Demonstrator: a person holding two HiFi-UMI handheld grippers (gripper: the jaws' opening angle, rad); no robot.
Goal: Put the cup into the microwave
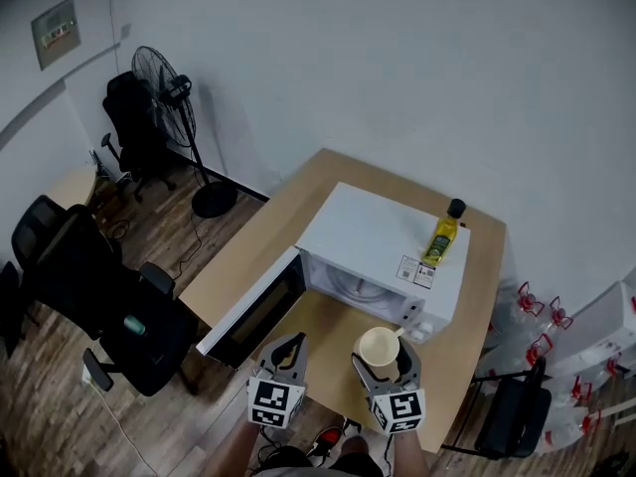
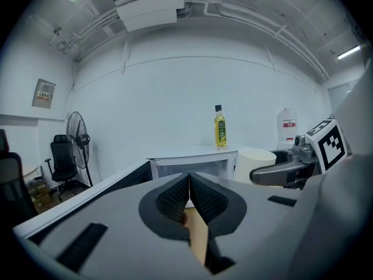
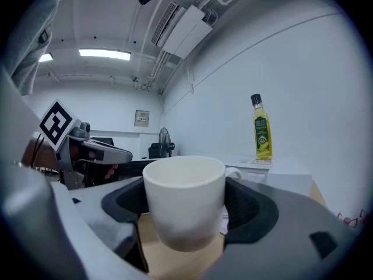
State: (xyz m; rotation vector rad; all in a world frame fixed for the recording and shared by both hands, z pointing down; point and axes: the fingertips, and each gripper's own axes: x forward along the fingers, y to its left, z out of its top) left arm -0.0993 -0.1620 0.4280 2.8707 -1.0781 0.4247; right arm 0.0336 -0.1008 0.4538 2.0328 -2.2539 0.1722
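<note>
A: What are we gripping?
B: Our right claw (image 1: 383,364) is clamping the white mug (image 3: 183,200); our left claw (image 2: 189,194) is sitting closed, empty.
A: Next?
B: Likely lifting it ahead-left into the open microwave (image 1: 383,241).

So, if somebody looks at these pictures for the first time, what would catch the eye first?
First the white cup, gripped in the right claw in front of the white microwave, whose door stands open. Next the bottle of yellow liquid, upright on the microwave's top near its right end. The left claw is shut and empty beside the right one, over the wooden table.
</note>
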